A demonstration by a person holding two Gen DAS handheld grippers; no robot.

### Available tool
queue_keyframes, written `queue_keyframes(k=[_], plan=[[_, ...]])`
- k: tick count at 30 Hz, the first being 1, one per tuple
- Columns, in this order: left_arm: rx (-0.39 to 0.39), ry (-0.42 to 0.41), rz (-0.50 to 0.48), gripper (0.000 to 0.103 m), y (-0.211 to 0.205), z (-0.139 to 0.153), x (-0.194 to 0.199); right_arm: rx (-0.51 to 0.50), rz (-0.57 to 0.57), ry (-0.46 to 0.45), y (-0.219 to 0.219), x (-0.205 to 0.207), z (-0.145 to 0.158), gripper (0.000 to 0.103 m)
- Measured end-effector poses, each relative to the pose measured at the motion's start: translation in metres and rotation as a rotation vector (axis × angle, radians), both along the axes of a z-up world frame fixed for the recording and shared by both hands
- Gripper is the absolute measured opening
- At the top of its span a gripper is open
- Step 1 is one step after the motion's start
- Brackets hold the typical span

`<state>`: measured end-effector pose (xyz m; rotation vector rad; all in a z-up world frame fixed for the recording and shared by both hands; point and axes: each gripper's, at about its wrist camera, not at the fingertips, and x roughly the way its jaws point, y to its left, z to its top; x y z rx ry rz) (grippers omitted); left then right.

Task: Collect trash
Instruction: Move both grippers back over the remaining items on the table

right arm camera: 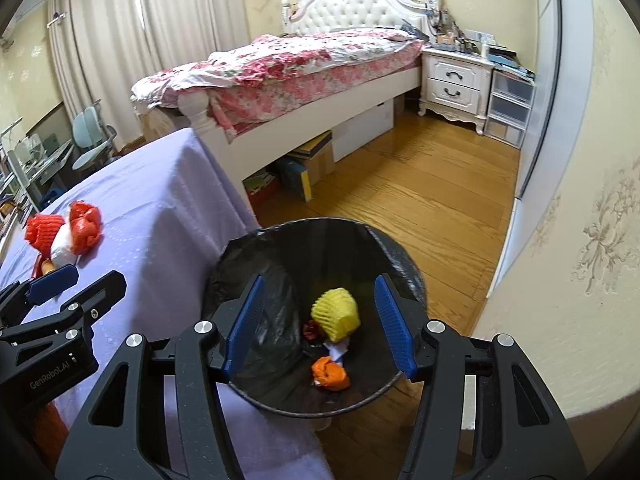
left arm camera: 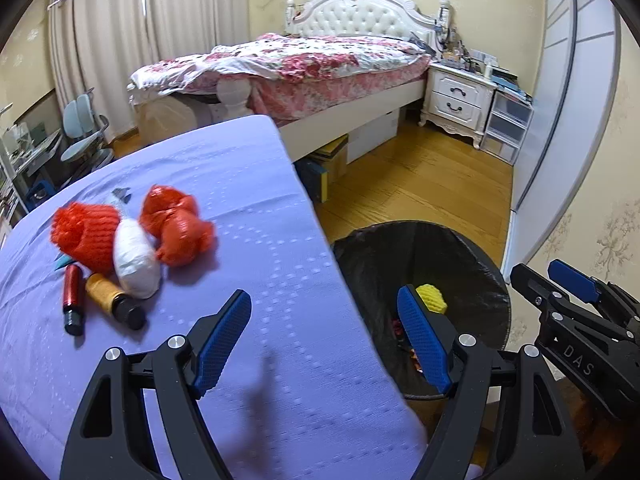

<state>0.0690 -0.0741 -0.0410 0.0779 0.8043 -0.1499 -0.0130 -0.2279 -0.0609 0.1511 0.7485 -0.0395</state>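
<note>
A bedroom with pale yellow wallpaper (right arm camera: 600,240) printed with faint floral motifs. The floor (right arm camera: 420,184) is warm wooden boards. At the far side stands a bed (left arm camera: 320,60) with a white tufted headboard (left arm camera: 360,16) and a pink flowered quilt; boxes (right arm camera: 312,160) are stowed under it. To the right of the bed is a white nightstand (left arm camera: 456,96) with two drawers and a cluttered top, then clear plastic drawers (left arm camera: 508,124). Cream curtains (left arm camera: 120,40) hang along the far left, with daylight showing through a gap. A pale blue chair (left arm camera: 84,132) sits beside a desk at the far left. On the right is a sliding wardrobe door (left arm camera: 568,100).
</note>
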Motion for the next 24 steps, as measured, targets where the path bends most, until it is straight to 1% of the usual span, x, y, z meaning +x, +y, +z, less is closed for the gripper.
queue_keyframes(k=[5, 11, 17, 24], plan=[[0.012, 0.005, 0.059, 0.076, 0.028, 0.0, -0.007, -0.005, 0.058, 0.0, 0.024, 0.0, 0.003, 0.055], [-0.002, 0.021, 0.165, 0.076, 0.078, -0.002, -0.018, -0.005, 0.131, 0.002, 0.057, 0.001, 0.007, 0.056], [-0.006, 0.032, 0.274, 0.076, 0.131, -0.004, -0.028, -0.009, 0.241, 0.007, 0.103, 0.003, 0.013, 0.055], [-0.009, 0.042, 0.379, 0.076, 0.178, -0.007, -0.036, -0.024, 0.36, 0.026, 0.152, 0.004, 0.013, 0.055]])
